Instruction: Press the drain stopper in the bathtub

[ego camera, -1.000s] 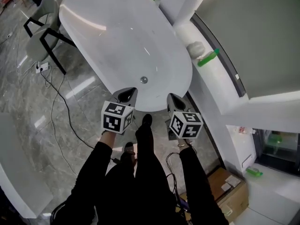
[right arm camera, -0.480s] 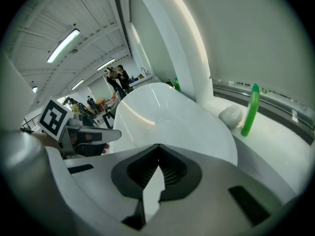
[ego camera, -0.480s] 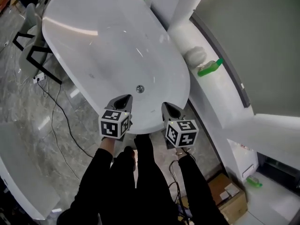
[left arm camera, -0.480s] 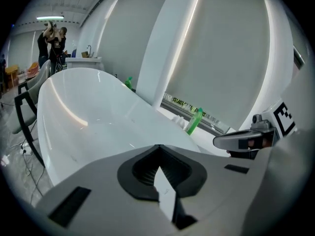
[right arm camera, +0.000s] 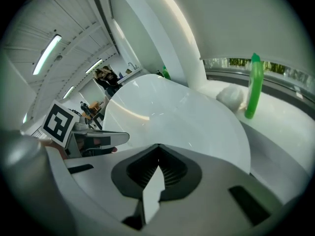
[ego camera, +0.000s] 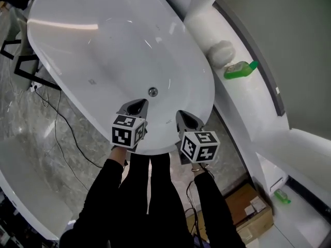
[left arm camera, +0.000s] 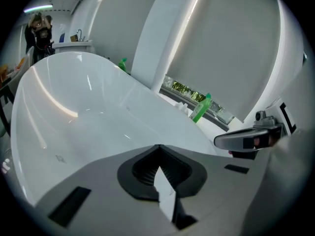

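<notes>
Head view: a white oval tub (ego camera: 93,45) stands on a grey marble floor (ego camera: 31,133), with a white ledge (ego camera: 243,94) along its right. One drain stopper (ego camera: 152,91) sits in the tub's bottom near the near end, just ahead of the left gripper (ego camera: 137,106) and untouched. The right gripper (ego camera: 185,119) hangs over the near rim, well apart from the stopper. On the ledge lie one green bottle (ego camera: 239,69) and one white ball (ego camera: 222,52). A black cable (ego camera: 62,123) trails over the floor; one cardboard box (ego camera: 253,211) sits at lower right.

Left gripper view: the jaws are pressed together at the tips with nothing between them, pointing over the tub's bare white inside. Two green bottles show, one on the ledge and a second (left arm camera: 122,63) past the tub's far end.

Right gripper view: these jaws are likewise closed and empty. The ledge bottle stands upright beside the ball; the left gripper shows at left.
</notes>
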`<control>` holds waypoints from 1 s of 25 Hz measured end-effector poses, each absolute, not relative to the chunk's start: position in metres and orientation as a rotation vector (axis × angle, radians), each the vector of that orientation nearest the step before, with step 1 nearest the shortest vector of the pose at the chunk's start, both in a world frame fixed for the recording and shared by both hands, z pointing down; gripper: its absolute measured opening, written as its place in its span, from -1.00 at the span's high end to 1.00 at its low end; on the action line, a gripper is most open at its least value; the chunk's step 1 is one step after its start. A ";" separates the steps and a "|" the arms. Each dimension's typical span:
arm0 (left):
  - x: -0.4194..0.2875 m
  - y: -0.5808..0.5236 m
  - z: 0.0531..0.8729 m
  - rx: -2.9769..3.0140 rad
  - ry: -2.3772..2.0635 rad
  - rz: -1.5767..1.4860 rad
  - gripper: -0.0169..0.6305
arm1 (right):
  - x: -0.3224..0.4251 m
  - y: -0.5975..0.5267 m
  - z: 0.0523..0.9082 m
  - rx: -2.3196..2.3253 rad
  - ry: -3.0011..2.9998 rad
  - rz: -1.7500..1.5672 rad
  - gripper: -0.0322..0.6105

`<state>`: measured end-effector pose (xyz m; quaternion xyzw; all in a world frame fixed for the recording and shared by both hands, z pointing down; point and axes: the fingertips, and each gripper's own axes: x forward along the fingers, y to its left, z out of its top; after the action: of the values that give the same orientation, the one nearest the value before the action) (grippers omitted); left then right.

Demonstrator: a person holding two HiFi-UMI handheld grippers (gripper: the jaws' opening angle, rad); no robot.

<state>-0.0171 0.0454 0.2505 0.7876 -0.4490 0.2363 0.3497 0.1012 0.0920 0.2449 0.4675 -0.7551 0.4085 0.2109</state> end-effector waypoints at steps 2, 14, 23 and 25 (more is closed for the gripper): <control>-0.014 0.042 0.268 2.038 -1.136 0.637 0.92 | 0.100 0.085 0.262 1.301 -2.072 1.160 0.89; -0.011 0.017 0.393 1.971 -1.065 0.766 0.92 | 0.070 0.059 0.379 1.234 -1.975 1.251 0.89; -0.014 -0.010 0.464 1.923 -1.034 0.798 0.93 | 0.054 0.031 0.446 1.172 -1.926 1.275 0.89; -0.015 -0.016 0.478 1.909 -1.037 0.793 0.92 | 0.054 0.026 0.459 1.171 -1.913 1.287 0.89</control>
<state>-0.0154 -0.0157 0.4784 0.7555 -0.4104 0.3139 0.4027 0.0538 0.0263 0.4595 0.4356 -0.7115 0.4784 0.2742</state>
